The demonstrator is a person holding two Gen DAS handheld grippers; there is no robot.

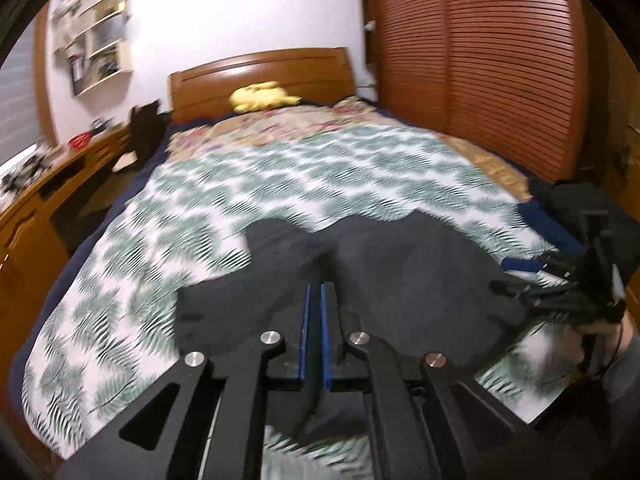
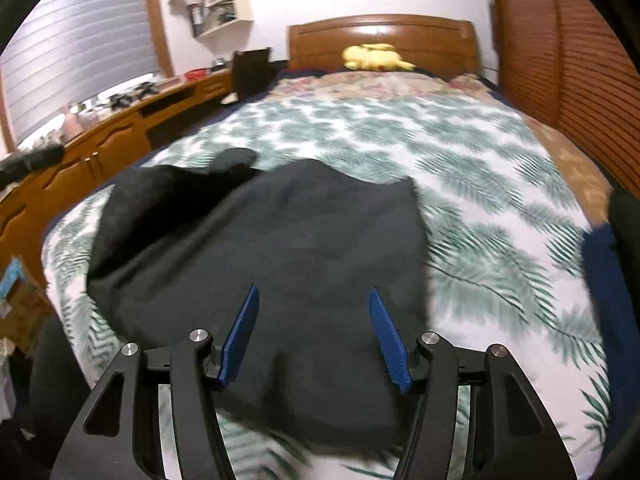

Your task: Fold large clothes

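A large dark grey garment point(image 1: 400, 276) lies on the bed's leaf-print cover point(image 1: 192, 208) near the foot. My left gripper point(image 1: 315, 292) is shut, its blue pads pinching a fold of the garment that runs between them. In the right wrist view the same garment point(image 2: 304, 240) is spread below my right gripper point(image 2: 314, 296), which is open and empty just above it; a sleeve point(image 2: 232, 160) sticks out at the far left. The right gripper also shows at the right edge of the left wrist view point(image 1: 560, 292).
A yellow plush toy point(image 2: 374, 57) sits by the wooden headboard point(image 2: 384, 36). A wooden desk point(image 2: 120, 128) with clutter runs along the left of the bed. A louvred wardrobe point(image 1: 480, 60) stands on the right. Dark clothes point(image 2: 624, 224) lie at the bed's right edge.
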